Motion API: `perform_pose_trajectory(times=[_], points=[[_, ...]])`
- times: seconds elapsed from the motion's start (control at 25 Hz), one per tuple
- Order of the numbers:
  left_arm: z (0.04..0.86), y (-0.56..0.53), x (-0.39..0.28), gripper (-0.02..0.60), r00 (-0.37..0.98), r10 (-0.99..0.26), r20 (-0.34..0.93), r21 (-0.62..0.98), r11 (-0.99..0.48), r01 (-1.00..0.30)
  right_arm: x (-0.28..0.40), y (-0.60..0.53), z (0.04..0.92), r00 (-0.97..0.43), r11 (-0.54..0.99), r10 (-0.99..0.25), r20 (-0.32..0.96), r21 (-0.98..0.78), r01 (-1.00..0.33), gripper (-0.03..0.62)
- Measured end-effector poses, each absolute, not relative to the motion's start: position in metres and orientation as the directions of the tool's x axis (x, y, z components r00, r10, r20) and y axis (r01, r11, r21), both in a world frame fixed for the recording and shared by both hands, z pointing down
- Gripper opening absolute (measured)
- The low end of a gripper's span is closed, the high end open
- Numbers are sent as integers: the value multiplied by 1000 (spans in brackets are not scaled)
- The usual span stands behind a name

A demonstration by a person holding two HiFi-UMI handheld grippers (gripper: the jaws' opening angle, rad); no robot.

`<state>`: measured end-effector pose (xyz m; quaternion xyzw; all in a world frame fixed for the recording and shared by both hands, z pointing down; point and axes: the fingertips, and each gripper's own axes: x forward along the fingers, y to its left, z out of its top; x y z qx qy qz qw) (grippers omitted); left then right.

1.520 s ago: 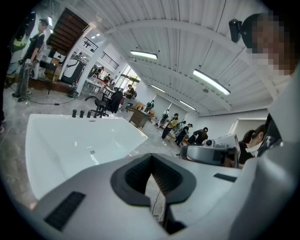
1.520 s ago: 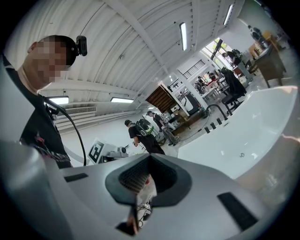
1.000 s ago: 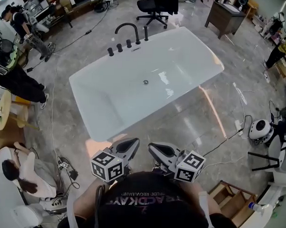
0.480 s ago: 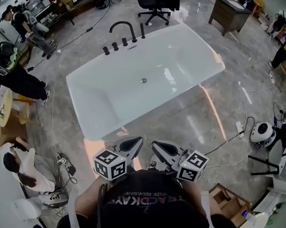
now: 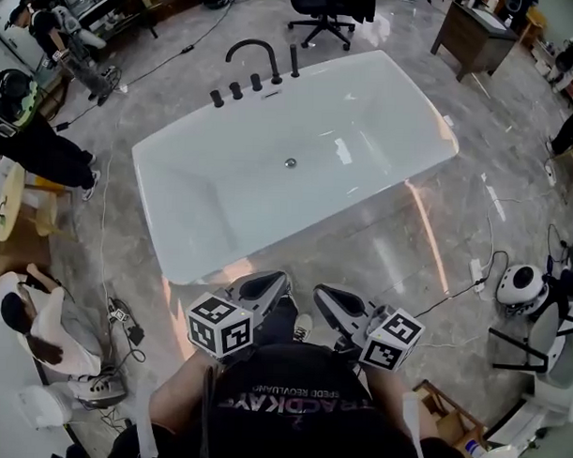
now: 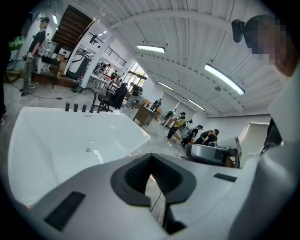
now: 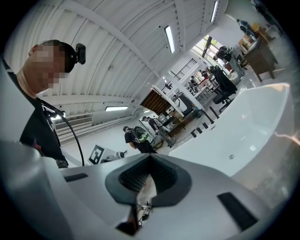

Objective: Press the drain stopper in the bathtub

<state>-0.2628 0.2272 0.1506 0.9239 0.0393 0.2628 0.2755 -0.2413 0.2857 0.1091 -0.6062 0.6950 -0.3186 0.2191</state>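
"Beside the bathtub (image 5: 187,267), near long edge: where do you log the two grippers?" (observer 1)

"Both close in front of the person's chest, over the grey floor (image 5: 398,246), short of the tub rim and not touching it. Left gripper (image 5: 269,283) and right gripper (image 5: 327,297) side by side, noses toward the tub." (observer 2)

"Jaw state?" (observer 1)

"Left gripper view: dark pads meet at the tips, and only floor and a cable show through the slit below. Nothing held. Right gripper view: same reading, tips together, nothing between them." (observer 2)

"Drain stopper?" (observer 1)

"Drain stopper (image 5: 291,162) is a small round metal disc in the middle of the tub floor, well apart from both grippers. Raised or pressed, I cannot tell: too small. Tub interior white and glossy, with light reflections." (observer 2)

"Fittings?" (observer 1)

"Black arched faucet (image 5: 253,51) on the far rim, with a row of black knobs (image 5: 237,90) beside it." (observer 2)

"Surroundings?" (observer 1)

"Black office chair (image 5: 322,10) beyond the tub, dark wooden desk (image 5: 473,33) at far right. Other people stand at the left edge of the room, and one is seated low at left (image 5: 30,332)." (observer 2)
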Motion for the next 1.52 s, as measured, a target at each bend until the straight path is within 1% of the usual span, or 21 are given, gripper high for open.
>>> perform_pose_trajectory(times=[0.2, 0.36, 0.48, 0.6, 0.92, 1.08, 1.2, 1.36, 1.52], points=[[163, 201, -231, 8, 860, 247, 447, 557, -829, -52, -207, 267, 116, -125, 5, -985, 121, -699, -715, 12], [158, 180, -186, 9, 864, 281, 418, 564, -826, -4, -166, 249, 111, -80, -39, -986, 144, -675, -737, 12], [154, 164, -157, 8, 867, 299, 399, 559, -829, 29, -140, 230, 106, -64, -50, -987, 150, -652, -757, 12], [155, 151, -143, 8, 864, 315, 393, 560, -827, 47, -127, 209, 102, -66, -42, -987, 144, -636, -771, 12], [167, 120, -116, 9, 863, 301, 405, 572, -820, 18, -89, 180, 105, -66, -51, -985, 161, -634, -772, 12], [173, 110, -102, 9, 878, 246, 411, 569, -821, -36, -63, 170, 115, -102, -24, -983, 156, -648, -761, 12], [178, 102, -91, 8, 893, 165, 419, 560, -821, -111, -40, 160, 120, -169, 35, -975, 145, -650, -759, 12], [188, 91, -67, 9, 901, 40, 432, 555, -799, -231, -8, 143, 127, -293, 144, -948, 125, -653, -743, 12], [186, 92, -35, 8, 891, -98, 444, 542, -762, -354, 32, 134, 133, -440, 265, -891, 112, -659, -704, 12]])
